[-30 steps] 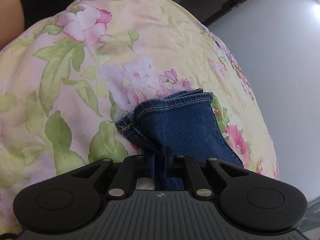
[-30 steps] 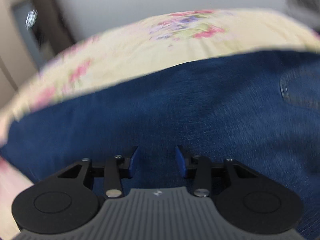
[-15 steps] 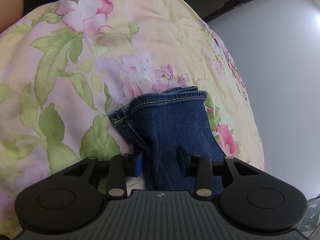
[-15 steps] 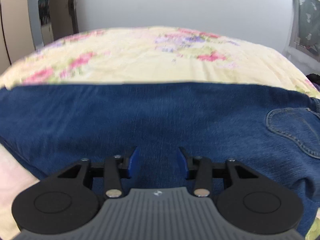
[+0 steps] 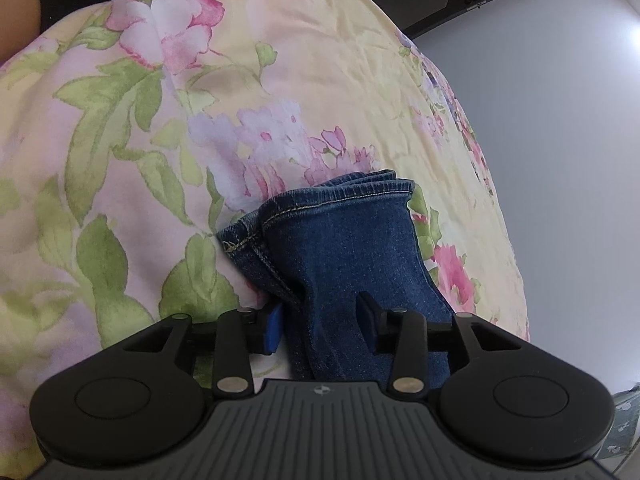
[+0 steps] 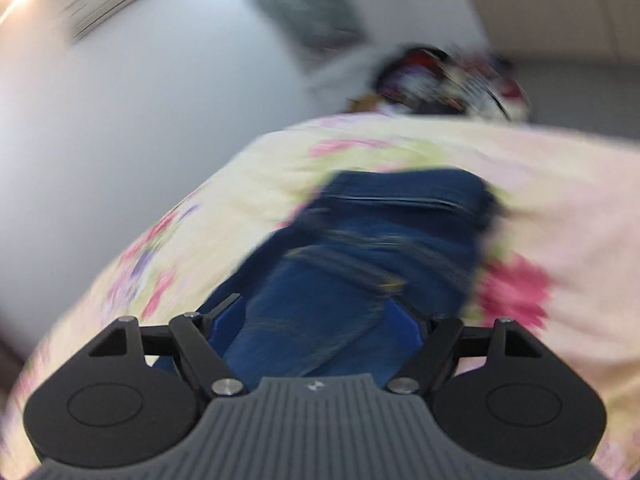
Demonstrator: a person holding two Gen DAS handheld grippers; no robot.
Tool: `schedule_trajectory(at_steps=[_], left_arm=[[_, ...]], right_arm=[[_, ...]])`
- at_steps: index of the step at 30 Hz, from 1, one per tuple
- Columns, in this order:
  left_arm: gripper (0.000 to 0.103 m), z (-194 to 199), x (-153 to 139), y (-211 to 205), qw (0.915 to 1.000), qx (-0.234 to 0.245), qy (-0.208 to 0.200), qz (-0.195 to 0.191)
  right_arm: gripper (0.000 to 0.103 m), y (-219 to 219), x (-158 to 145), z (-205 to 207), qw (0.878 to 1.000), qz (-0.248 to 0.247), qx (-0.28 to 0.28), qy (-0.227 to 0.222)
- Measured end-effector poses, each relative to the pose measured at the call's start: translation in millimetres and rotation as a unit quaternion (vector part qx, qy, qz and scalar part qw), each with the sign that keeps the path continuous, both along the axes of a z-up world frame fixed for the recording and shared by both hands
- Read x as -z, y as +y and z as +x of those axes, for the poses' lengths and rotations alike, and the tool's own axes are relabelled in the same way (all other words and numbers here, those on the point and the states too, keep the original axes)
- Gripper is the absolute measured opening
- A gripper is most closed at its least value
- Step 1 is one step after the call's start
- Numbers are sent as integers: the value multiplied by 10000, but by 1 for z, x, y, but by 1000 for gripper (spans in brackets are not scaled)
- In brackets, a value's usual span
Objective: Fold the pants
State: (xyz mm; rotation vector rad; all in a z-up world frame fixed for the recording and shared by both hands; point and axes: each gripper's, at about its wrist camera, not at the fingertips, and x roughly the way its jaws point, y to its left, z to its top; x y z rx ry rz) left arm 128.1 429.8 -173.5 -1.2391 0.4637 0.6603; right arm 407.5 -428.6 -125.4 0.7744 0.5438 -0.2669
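Note:
Blue denim pants (image 5: 352,240) lie on a floral bedspread (image 5: 160,140). In the left wrist view the stacked leg hems point away from me, and my left gripper (image 5: 320,324) is open, its blue pads on either side of the leg fabric. In the blurred right wrist view the pants (image 6: 384,240) stretch away toward the waistband. My right gripper (image 6: 316,324) is open wide just above the denim and holds nothing.
The bed's far edge meets a pale wall (image 5: 560,160) in the left wrist view. A heap of dark and colourful things (image 6: 448,80) lies beyond the bed in the right wrist view. A person's arm (image 5: 16,20) shows at top left.
My left gripper let go of the leg fabric and opened. My right gripper swung round fast from a sideways view of the pants to a view along them, and opened wider.

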Motion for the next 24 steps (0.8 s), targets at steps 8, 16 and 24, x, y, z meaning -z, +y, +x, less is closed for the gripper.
schedule_trajectory(at_steps=[8,16,24], left_arm=[[47,-16,-55,-61,9865,-353,790,1387],[51,62,-91,-195,9631,1633,220,2129],[58,177,-85,-393,8818,4064,-443,2352]], right_arm=[[76,-67,48,8,9924,1230,13,20],[68,-94,75,32,9825,1801,71,-473],[66,-103,80,40,9789,1960,-277,-503]])
